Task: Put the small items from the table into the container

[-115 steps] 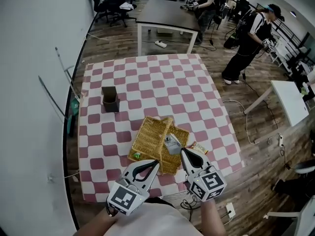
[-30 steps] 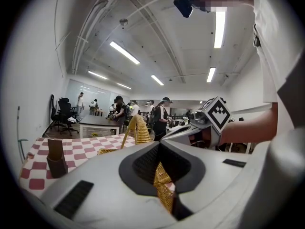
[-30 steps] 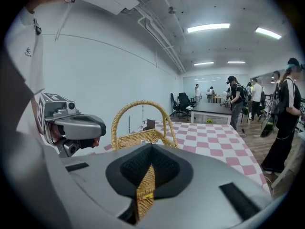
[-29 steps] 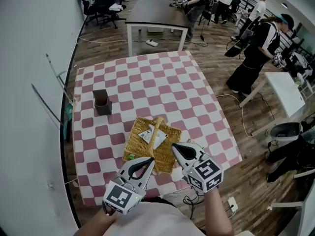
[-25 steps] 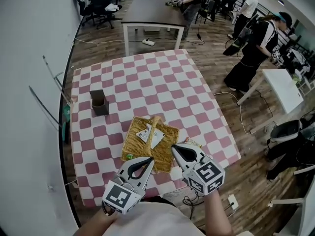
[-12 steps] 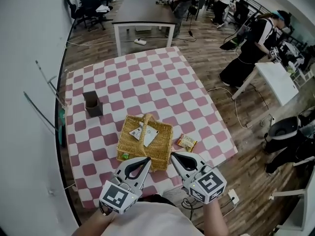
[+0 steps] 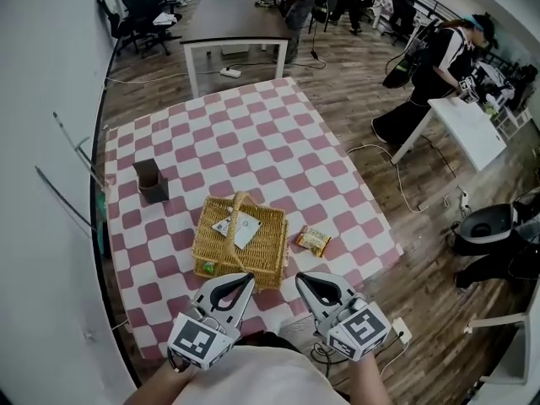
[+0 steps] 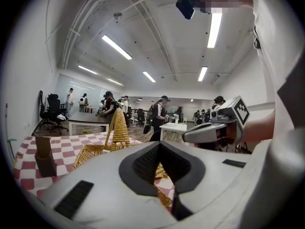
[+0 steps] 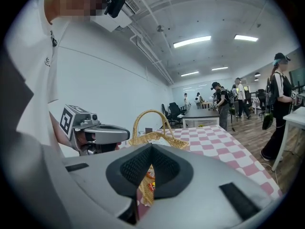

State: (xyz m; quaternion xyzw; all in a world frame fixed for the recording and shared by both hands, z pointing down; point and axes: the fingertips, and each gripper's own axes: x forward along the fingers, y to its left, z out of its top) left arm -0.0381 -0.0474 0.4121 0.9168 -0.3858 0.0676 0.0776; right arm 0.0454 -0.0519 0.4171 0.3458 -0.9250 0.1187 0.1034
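**Spotter:** Your snack packet (image 7: 313, 240) lies flat on the table (image 7: 278, 142), toward its near right corner. It is just beside the wicker basket (image 7: 263, 258), on the basket's right, and does not touch it.

**Coach:** I'd judge it light and crinkly: thin film that bends and may slip along the cloth if you push at it. Take it by an edge or a corner seam, low, so that one jaw slides under.

**Spotter:** The contents could crush, so don't squeeze the middle hard.

**Coach:** Your right gripper (image 7: 300, 279) hovers over the near edge, short of the packet, jaws together with nothing between them. You'd have to open it before you reach.

**Spotter:** Your left gripper (image 7: 247, 278) is closed too, empty, at the basket's near side.

**Coach:** The basket already holds white packets (image 7: 236, 226). A small green thing (image 7: 208, 267) sits at its near left corner; inside or out, I can't tell.
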